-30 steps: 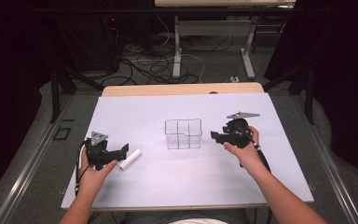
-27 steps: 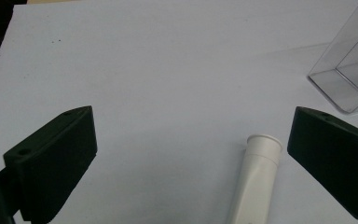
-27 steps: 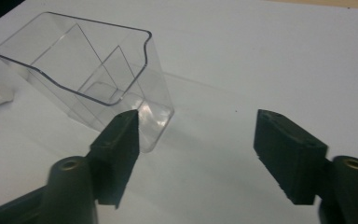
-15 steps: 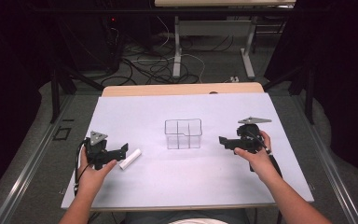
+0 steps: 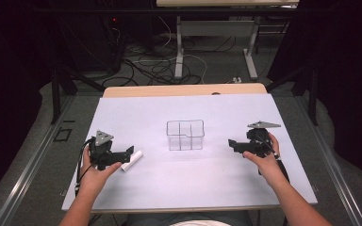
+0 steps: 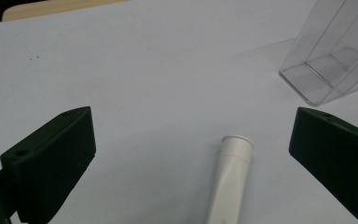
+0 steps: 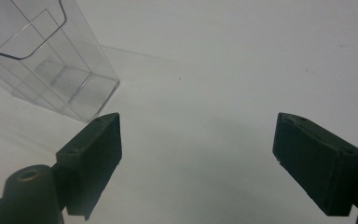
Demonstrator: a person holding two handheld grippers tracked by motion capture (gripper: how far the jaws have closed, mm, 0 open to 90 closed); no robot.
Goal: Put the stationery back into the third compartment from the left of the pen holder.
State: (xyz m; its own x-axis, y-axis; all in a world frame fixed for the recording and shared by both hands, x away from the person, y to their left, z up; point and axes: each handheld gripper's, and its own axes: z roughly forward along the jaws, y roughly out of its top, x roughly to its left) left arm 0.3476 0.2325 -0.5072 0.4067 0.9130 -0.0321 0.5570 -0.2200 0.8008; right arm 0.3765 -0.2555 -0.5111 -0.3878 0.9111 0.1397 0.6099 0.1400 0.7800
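- Left hand-held gripper (image 5: 125,155): we note jaws wide apart, white tube (image 6: 228,179) lying on the bench (image 5: 136,113) between them, untouched.
- Right hand-held gripper (image 5: 233,144): jaws spread, holding nothing.
- Clear divided container (image 5: 185,135) stands upright mid-bench, between both grippers.

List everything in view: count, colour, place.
tube: 1, white, lying on the sheet between the left gripper's open jaws
box: 1, clear, divided, upright at sheet centre, empty
sheet: 1, white, covering the table
table: 1, wood, far edge bare beyond the sheet
cables: several, black and white, floor behind the table
left gripper: 1, black, open, at the tube
right gripper: 1, black, open, right of the box
hands: 2, one on each gripper
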